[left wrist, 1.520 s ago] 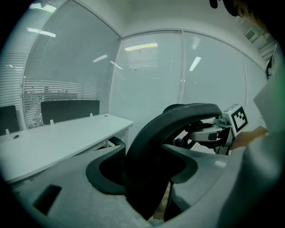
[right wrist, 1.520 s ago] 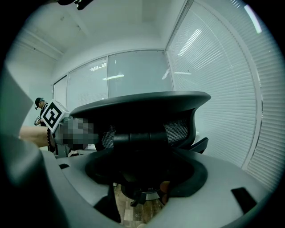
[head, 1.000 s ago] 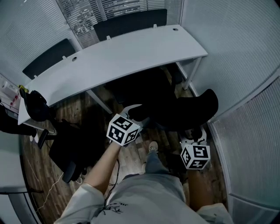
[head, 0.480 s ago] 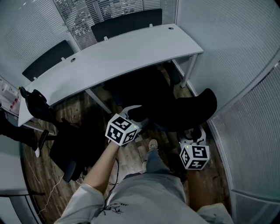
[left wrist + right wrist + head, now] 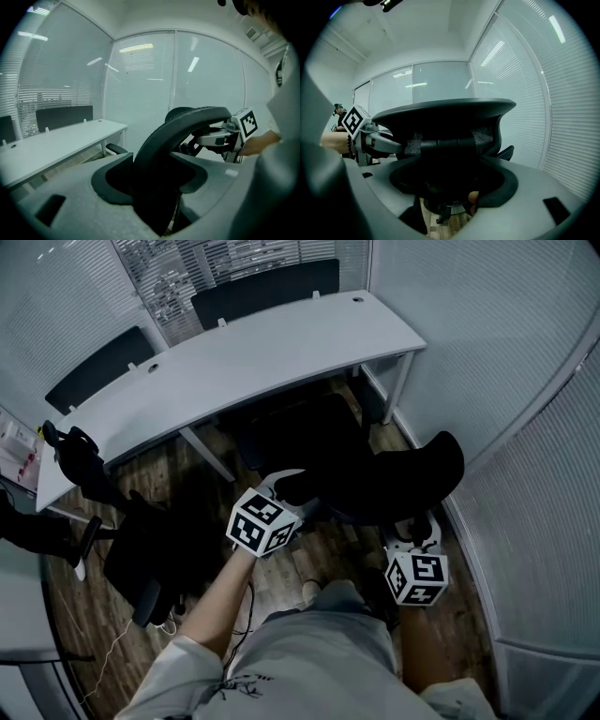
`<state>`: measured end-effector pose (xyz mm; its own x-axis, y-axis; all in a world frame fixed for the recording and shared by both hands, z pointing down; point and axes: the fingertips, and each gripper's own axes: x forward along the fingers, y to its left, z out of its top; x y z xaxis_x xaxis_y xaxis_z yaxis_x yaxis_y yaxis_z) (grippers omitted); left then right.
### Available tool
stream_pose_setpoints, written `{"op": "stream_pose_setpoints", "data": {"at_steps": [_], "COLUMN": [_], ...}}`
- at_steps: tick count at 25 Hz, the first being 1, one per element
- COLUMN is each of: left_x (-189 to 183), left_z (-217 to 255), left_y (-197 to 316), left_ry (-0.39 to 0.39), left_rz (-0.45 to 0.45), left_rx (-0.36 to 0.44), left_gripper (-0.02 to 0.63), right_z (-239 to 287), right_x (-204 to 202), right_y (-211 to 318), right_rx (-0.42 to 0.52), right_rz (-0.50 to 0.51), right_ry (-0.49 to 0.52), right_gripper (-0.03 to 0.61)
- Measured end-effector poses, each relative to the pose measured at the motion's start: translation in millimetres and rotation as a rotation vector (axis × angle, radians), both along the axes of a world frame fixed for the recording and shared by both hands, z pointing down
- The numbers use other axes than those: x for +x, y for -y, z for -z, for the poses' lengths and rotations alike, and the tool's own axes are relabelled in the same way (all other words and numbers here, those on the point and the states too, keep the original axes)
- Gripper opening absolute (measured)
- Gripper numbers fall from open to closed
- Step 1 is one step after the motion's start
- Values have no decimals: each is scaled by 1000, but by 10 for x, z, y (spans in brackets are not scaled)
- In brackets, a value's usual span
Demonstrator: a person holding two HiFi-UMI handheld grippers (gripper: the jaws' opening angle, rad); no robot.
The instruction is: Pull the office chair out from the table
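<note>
- office chair (image 5: 403, 479) is being held by its backrest, standing just in front of the table (image 5: 262, 352) with its seat apparently clear of the edge.
- left gripper (image 5: 292, 486) jaws are being pressed onto the backrest's left rim.
- right gripper (image 5: 412, 529) jaws are seemingly being pressed onto the right side; it is dark there.
- both sides are being gripped so the chair can be drawn back without swivelling.

One white table (image 5: 262, 352). Two black seats — an office chair (image 5: 398, 479) at the centre, a second chair (image 5: 141, 554) at eight o'clock. Two dark panels behind the table — left panel (image 5: 94, 371) at ten o'clock, right panel (image 5: 267, 287) at twelve. Two grippers: left gripper (image 5: 296, 486), right gripper (image 5: 417, 527).
</note>
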<state>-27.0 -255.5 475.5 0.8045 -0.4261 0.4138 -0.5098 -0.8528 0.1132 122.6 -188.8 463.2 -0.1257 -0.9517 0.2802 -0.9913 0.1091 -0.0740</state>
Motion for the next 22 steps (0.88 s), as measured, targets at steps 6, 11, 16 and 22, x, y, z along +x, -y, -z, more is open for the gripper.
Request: {"op": "stream_pose_setpoints", "data": {"at_steps": [6,11,16,22], "left_x": [125,263,349,408], "left_z": [18,-6,-14,9], "left_y": [-239,-463,-689,-970], "left_ry": [-8,0,-3,1], "left_rz": [8,0,5,8], "left_rx": [4,-3,-5,5], "left_gripper": [232,230,227,225], "right_z": [16,-6,-10,0], "right_x": [136,283,387,448], "right_y": [-227,-427,-624,-908], "right_rx": [2,4,-1,-8], "right_rz": [-2,2,-1,4], "right_ry": [0,0,0,-5], "right_gripper": [281,281,281,281]}}
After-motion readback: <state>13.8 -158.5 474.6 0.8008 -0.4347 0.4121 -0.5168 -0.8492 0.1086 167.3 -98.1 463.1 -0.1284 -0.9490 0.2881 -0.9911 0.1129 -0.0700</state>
